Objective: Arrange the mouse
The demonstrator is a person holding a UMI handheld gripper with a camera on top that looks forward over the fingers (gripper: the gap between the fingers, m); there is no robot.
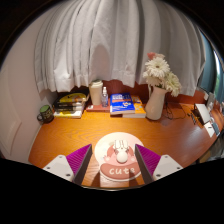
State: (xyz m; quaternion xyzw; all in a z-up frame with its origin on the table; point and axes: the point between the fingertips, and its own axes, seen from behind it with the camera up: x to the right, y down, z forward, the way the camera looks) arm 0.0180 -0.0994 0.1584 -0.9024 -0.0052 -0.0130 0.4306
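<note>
A small white mouse [114, 152] lies on a round pink mouse pad [115, 174] printed with "cute", on the wooden desk [170, 135]. My gripper [113, 150] is low over the desk's near edge. Its two fingers with purple pads stand wide apart, one at each side of the pad. The mouse sits between the fingertips [88, 152] with a gap at either side and rests on the pad. The fingers are open and hold nothing.
A white vase of pale flowers [156, 92] stands at the back right. A blue book [123, 103] lies mid-back, with a box [97, 93] behind it. Stacked books [70, 102] and a dark jar [45, 113] are at the left. White curtains hang behind.
</note>
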